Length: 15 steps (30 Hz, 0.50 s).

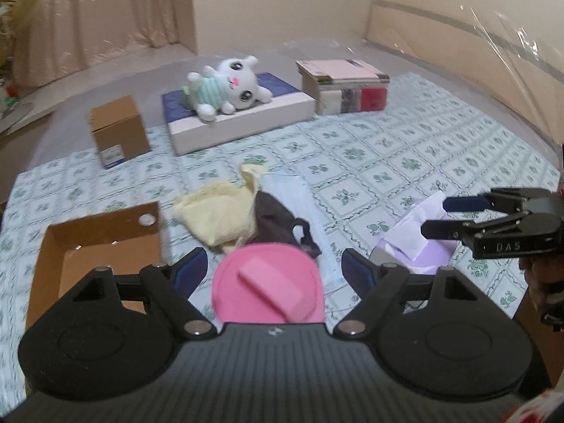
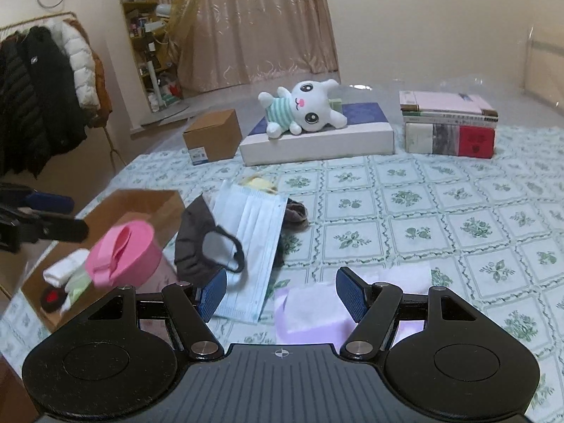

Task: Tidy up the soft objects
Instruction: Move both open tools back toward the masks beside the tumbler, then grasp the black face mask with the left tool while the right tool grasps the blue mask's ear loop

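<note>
My left gripper is open above a pink-lidded container, which also shows in the right wrist view. Beyond it lie a yellow cloth, a black face mask and a pale blue surgical mask. My right gripper is open and empty over a lilac tissue pack, next to the surgical mask and black mask. An open cardboard box at the left holds white and green soft items. The right gripper shows at the right of the left wrist view.
A white plush rabbit lies on a flat white-and-blue box at the back. A closed brown carton stands to its left, a stack of books to its right. Coats hang at far left.
</note>
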### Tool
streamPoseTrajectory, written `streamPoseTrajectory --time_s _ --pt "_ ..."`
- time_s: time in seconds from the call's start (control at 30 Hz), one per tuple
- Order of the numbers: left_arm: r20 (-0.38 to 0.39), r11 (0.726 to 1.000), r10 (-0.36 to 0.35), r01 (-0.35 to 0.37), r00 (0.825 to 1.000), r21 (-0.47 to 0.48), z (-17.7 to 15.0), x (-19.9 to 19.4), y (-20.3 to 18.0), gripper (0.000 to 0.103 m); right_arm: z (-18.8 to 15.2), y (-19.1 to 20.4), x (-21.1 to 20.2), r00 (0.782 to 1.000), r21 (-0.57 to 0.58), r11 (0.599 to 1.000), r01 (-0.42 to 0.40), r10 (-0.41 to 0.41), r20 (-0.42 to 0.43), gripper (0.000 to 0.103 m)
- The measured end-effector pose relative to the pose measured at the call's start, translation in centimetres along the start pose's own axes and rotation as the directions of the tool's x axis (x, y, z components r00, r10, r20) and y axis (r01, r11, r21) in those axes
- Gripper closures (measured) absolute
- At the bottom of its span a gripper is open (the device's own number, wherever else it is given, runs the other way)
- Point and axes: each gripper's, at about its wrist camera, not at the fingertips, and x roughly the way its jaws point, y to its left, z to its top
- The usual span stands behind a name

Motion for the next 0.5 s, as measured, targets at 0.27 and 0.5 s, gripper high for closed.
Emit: streamPoseTrajectory --time_s 0.27,0.5 --pt "-0.109 0.998 -0.05 0.053 0.993 0.027 5.0 6.1 1.7 0.035 3.9 -1.3 3.0 0.999 -0.002 1.0 -0.029 0.029 -0.039 0.034" --pt "-0.251 0.994 -0.103 0.11 0.963 0.016 6.6 12.0 3.0 0.049 6.0 -2.4 7.1 0.991 0.019 0.997 -0.08 0.082 -0.108 0.034"
